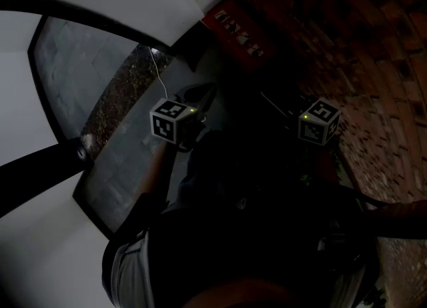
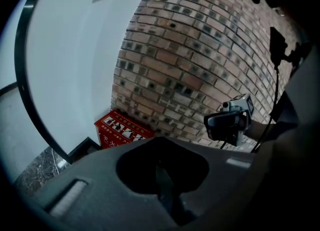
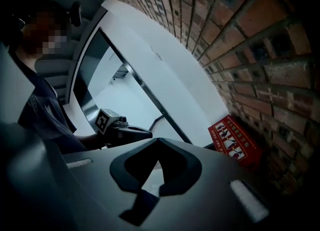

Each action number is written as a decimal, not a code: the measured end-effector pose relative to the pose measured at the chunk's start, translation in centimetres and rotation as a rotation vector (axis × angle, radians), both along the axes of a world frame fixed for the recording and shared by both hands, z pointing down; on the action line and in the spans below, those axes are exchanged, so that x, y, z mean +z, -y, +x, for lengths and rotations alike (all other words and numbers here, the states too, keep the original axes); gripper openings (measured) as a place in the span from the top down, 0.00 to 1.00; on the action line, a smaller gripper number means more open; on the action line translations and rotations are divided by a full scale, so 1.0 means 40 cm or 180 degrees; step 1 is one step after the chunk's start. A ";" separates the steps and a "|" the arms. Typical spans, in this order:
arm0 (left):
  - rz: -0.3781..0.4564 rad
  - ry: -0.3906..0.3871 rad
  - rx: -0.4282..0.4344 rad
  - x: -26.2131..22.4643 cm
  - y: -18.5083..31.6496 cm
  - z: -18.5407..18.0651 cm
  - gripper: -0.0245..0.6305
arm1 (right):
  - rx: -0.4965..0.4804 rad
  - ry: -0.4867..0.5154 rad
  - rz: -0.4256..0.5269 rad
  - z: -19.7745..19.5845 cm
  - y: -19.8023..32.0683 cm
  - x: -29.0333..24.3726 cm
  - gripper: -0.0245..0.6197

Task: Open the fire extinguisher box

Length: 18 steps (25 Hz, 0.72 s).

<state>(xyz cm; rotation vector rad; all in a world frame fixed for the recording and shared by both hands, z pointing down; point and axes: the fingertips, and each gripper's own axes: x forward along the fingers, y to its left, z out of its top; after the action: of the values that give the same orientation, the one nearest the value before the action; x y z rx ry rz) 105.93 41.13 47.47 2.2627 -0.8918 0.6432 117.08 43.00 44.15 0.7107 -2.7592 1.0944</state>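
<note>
The red fire extinguisher box (image 1: pixel 237 33) stands on the floor in the corner where the white wall meets the brick wall. Its lid with white pictures (image 2: pixel 122 129) lies down. Both grippers hang in the air short of it, touching nothing. My left gripper (image 2: pixel 165 187) is shut and empty, and the box shows beyond it to the left. My right gripper (image 3: pixel 152 172) points along the brick wall with the box (image 3: pixel 235 140) ahead to its right; its jaws are too dark to read. Each gripper's marker cube (image 1: pixel 172 119) (image 1: pixel 319 121) shows in the dim head view.
A brick wall (image 2: pixel 195 50) rises behind and beside the box. A white wall (image 2: pixel 75 55) with a dark baseboard and a black-framed glass panel (image 1: pixel 87 67) run on the left. The speckled stone floor (image 1: pixel 127 93) lies below.
</note>
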 end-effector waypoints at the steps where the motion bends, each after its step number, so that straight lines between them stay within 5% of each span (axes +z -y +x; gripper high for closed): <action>1: -0.0014 0.0041 0.0040 0.004 0.007 0.010 0.96 | -0.0027 0.0010 0.0029 0.003 0.005 -0.002 0.96; 10: -0.0142 0.0183 0.0246 0.096 0.097 0.067 0.96 | 0.0160 0.0005 0.0007 0.063 0.026 0.008 0.96; 15: -0.0120 0.0814 0.0411 0.247 0.175 0.062 0.96 | 0.0373 -0.0102 -0.0025 0.088 0.036 0.004 0.96; 18: -0.0390 0.0542 0.0492 0.319 0.196 0.102 0.96 | 0.0638 -0.0177 -0.0094 0.118 0.045 0.015 0.96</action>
<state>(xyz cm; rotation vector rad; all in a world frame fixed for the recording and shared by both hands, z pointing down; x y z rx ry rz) 110.01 33.29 60.22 2.2054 -0.7387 0.9461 121.81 41.20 44.75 1.0158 -2.6653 1.1283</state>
